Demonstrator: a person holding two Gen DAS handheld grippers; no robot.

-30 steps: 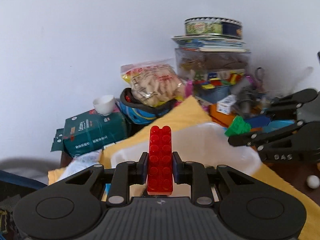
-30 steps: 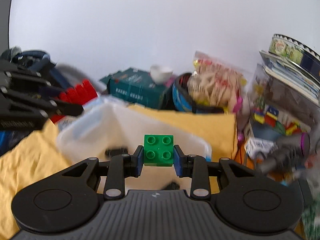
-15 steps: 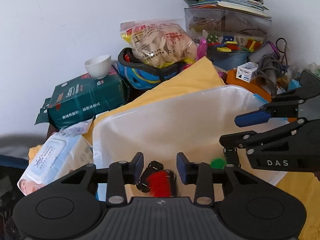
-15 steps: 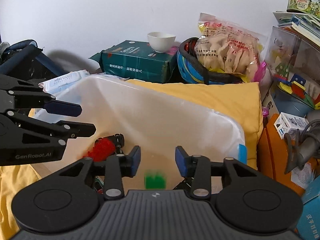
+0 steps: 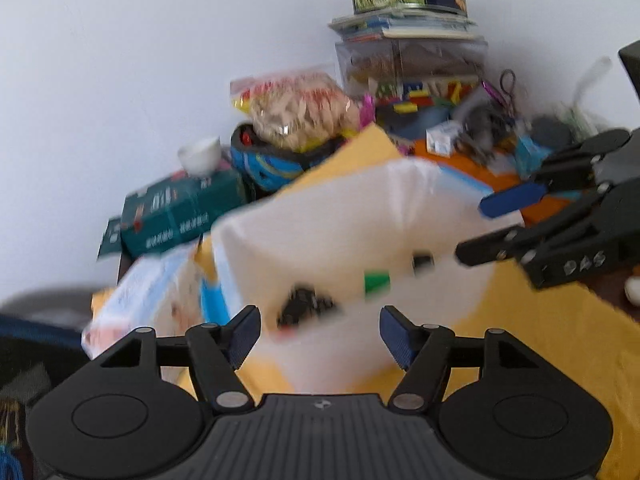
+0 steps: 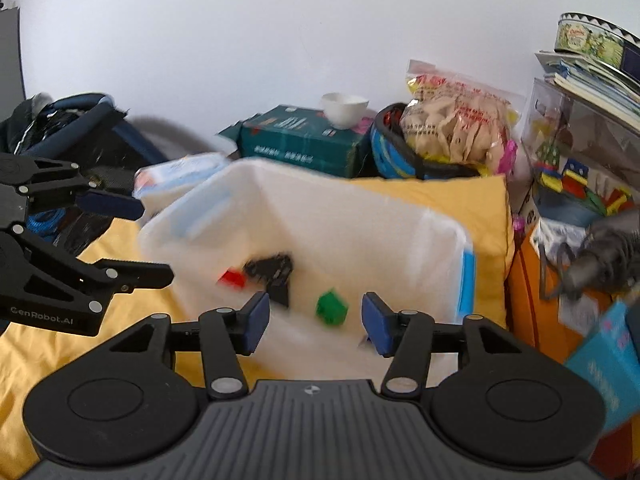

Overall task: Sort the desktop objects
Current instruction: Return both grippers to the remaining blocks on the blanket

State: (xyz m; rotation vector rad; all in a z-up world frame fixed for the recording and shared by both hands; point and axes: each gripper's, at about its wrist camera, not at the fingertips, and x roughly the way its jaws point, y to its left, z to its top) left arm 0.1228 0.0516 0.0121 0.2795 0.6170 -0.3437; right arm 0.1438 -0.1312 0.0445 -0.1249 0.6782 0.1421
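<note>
A translucent white plastic bin [image 6: 360, 216] sits on a yellow cloth [image 6: 460, 192]. Inside it lie a green brick [image 6: 331, 307], a red brick [image 6: 233, 279] and some black pieces [image 6: 272, 270]. In the left wrist view the bin [image 5: 340, 208] holds the green brick [image 5: 376, 281] and black pieces [image 5: 306, 307]. My left gripper [image 5: 320, 334] is open and empty above the bin's near rim; it also shows in the right wrist view [image 6: 136, 240]. My right gripper [image 6: 314, 320] is open and empty over the bin; it also shows in the left wrist view [image 5: 492, 226].
Behind the bin stand a green box [image 6: 304, 140] with a white cup [image 6: 344, 108] on it, a blue helmet [image 6: 400, 160] holding a snack bag [image 6: 452, 124], and a clear case of bricks [image 6: 580, 168] under books and a tin [image 6: 592, 40]. A wipes pack [image 5: 148, 292] lies left.
Both grippers opened and dropped their bricks: the red one from the left, the green one from the right. Both now lie in the bin. Both grippers have since pulled back and up.
</note>
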